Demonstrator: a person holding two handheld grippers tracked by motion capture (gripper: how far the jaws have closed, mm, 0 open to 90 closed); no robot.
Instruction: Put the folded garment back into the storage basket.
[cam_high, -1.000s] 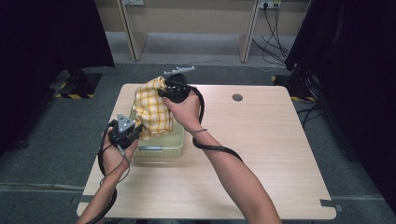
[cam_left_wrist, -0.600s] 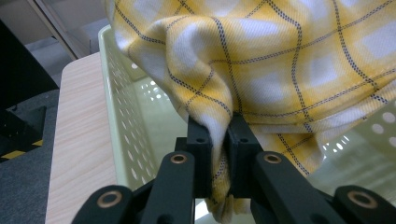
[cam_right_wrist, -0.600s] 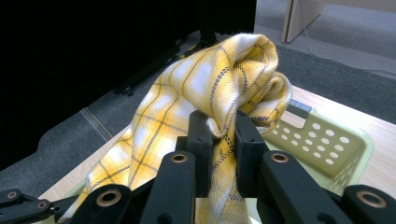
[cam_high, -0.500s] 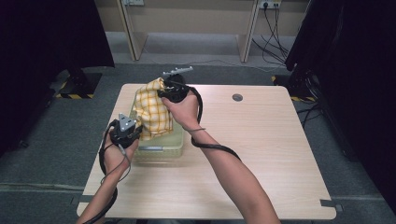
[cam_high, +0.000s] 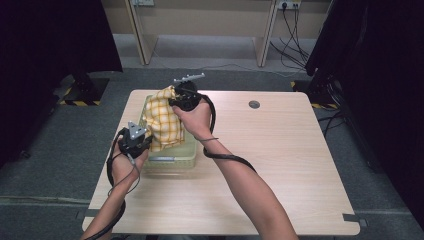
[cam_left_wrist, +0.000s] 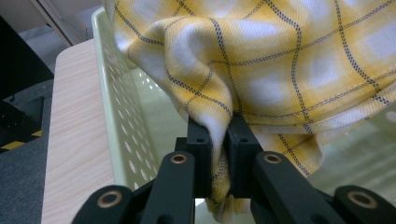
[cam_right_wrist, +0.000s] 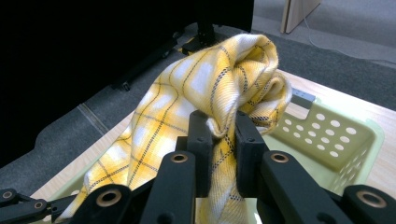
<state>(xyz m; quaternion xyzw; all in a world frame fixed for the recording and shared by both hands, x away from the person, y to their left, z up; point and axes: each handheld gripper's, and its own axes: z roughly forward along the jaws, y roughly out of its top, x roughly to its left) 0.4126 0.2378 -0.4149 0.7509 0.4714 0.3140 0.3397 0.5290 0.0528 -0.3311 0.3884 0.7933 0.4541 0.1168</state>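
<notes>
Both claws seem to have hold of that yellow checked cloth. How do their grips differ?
The left claw pinches a low fold of the cloth at the basket's near end; the right claw holds a bunched part near its far end. The left hangs low beside the basket, the right higher up. Both are shut on the cloth.

The cloth (cam_high: 162, 122) hangs over the basket (cam_high: 172, 159) at the table's (cam_high: 280, 165) left.

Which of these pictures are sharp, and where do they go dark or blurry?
High view: evenly lit table, soft overall, black curtains at both sides. Left gripper view: cloth crisp, the tongs near the lens a little soft. Right gripper view: cloth and basket clear, upper left nearly black.
</notes>
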